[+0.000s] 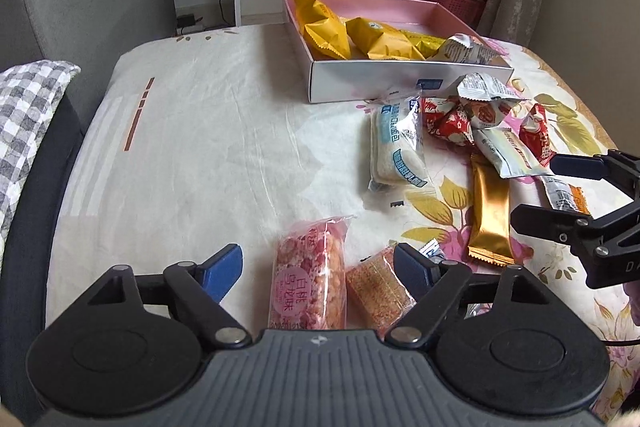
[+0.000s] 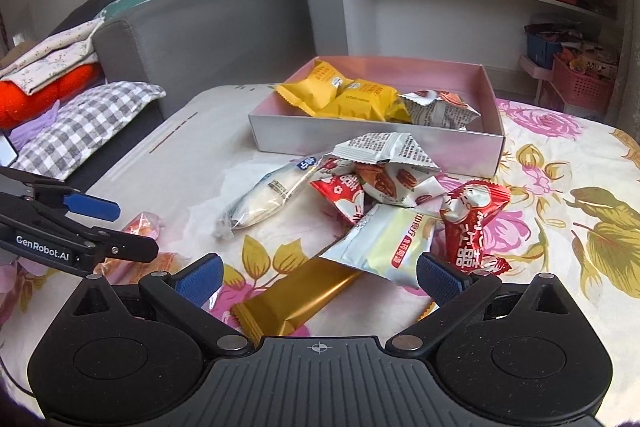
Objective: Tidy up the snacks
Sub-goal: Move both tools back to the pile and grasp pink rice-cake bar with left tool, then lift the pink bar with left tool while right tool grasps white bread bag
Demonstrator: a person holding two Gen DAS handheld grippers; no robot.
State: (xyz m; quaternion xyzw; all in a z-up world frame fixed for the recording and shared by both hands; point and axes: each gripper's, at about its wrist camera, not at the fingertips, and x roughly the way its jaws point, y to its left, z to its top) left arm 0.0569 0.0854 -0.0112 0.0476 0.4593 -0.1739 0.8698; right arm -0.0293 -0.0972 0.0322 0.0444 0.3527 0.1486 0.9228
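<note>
Left hand-held gripper (image 1: pixel 318 269), jaws apart, straddles a crinkly pink snack bar (image 1: pixel 308 287); right hand-held gripper (image 2: pixel 318 277), released, straddles a glossy gold bar (image 2: pixel 296 301).

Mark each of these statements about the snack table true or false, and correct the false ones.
1. Yellow packets lie inside the pink-lined box. True.
2. The gold bar lies in the box. False: it lies on the floral cloth, outside it.
3. The left tool has a pink rice cracker packet between its open fingers. True.
4. The right tool is clamped on a red packet. False: its fingers stand open, gripping nothing.
</note>
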